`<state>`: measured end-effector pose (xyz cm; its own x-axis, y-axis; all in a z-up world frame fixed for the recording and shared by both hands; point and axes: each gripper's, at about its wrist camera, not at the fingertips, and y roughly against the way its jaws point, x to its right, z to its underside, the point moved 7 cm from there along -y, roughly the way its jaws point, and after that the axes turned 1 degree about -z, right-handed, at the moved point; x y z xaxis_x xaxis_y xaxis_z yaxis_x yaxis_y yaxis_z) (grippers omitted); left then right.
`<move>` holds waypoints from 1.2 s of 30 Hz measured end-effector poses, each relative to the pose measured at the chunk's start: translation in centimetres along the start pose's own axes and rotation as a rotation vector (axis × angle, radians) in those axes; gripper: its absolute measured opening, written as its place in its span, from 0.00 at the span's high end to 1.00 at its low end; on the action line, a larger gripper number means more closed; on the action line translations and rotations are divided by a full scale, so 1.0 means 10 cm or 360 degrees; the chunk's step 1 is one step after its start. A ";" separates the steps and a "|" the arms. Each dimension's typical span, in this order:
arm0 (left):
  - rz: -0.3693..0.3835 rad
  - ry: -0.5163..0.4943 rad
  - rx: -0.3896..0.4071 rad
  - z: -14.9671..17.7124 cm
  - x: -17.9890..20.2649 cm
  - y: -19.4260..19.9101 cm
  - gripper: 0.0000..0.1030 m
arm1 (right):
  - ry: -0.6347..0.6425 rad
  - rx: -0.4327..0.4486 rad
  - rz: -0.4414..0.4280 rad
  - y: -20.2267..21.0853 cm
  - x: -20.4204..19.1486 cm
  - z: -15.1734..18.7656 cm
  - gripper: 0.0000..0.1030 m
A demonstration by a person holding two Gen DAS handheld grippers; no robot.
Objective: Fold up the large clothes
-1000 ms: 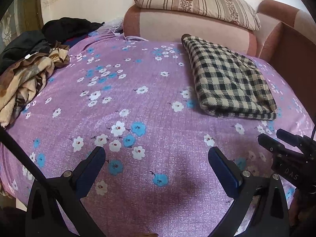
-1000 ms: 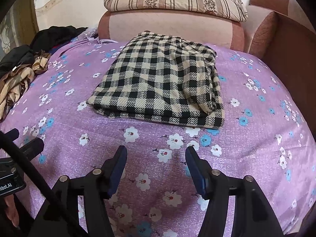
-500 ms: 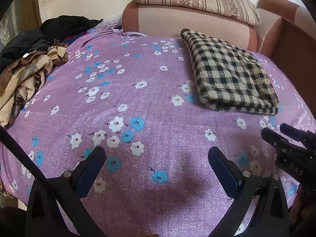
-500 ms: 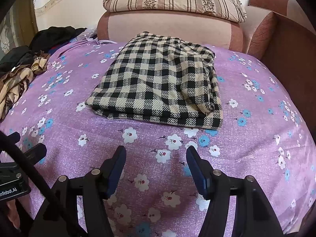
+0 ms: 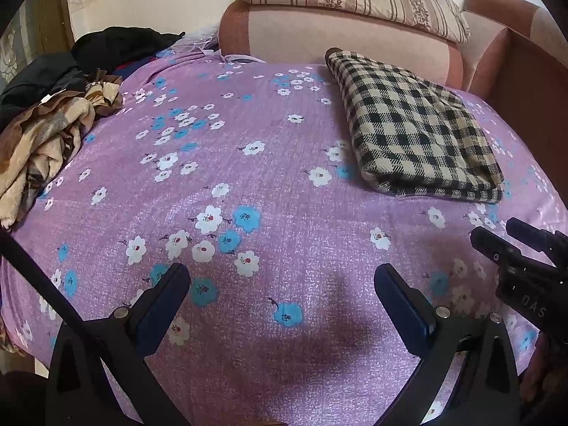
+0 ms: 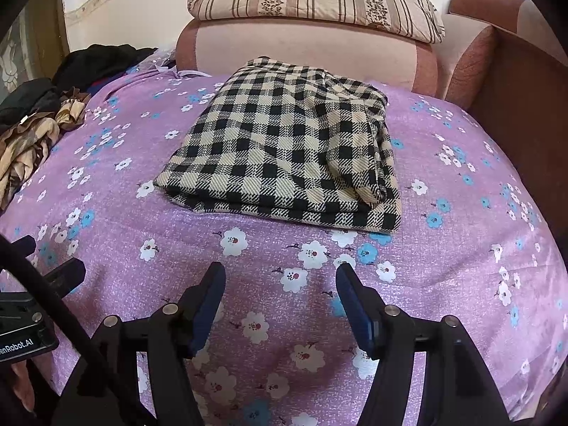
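A black-and-beige checked garment (image 6: 284, 152) lies folded in a neat rectangle on the purple flowered bed sheet (image 6: 461, 248), ahead of my right gripper (image 6: 280, 284). It also shows in the left wrist view (image 5: 415, 127) at the right. My right gripper is open and empty, a short way in front of the garment's near edge. My left gripper (image 5: 280, 284) is open wide and empty over bare sheet (image 5: 230, 177), left of the garment. The right gripper's body (image 5: 522, 273) shows at the right edge of the left wrist view.
A heap of unfolded brown, beige and black clothes (image 5: 46, 131) lies at the bed's left edge, also seen in the right wrist view (image 6: 32, 131). A striped pillow (image 6: 312, 0) rests on a pink cushioned headboard (image 6: 301, 53). A brown wooden side (image 6: 525, 113) borders the right.
Both views have crept slightly nearer the bed and the garment. Both grippers stay open and empty; the garment has not moved.
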<state>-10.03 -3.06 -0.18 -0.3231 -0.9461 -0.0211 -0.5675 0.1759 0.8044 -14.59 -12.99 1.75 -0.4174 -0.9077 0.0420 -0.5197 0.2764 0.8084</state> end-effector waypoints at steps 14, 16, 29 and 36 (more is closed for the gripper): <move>0.0001 0.0003 -0.0005 0.02 -0.01 -0.01 0.00 | -0.0021 0.0001 0.0037 -0.01 0.05 0.00 0.32; 0.0002 0.0003 -0.0005 0.03 -0.01 -0.01 0.00 | -0.0021 -0.0001 0.0038 -0.01 0.05 0.00 0.32; 0.0015 0.0000 -0.0018 0.04 0.00 -0.03 0.00 | -0.0020 0.0004 0.0044 -0.01 0.04 0.00 0.32; 0.0054 0.0003 -0.0005 0.03 0.02 -0.01 0.00 | -0.0018 0.0000 0.0044 -0.01 0.03 0.01 0.31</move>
<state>-10.27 -3.15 -0.48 -0.3406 -0.9402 0.0077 -0.5536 0.2071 0.8066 -14.72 -13.26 1.61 -0.4400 -0.8962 0.0575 -0.5079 0.3012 0.8071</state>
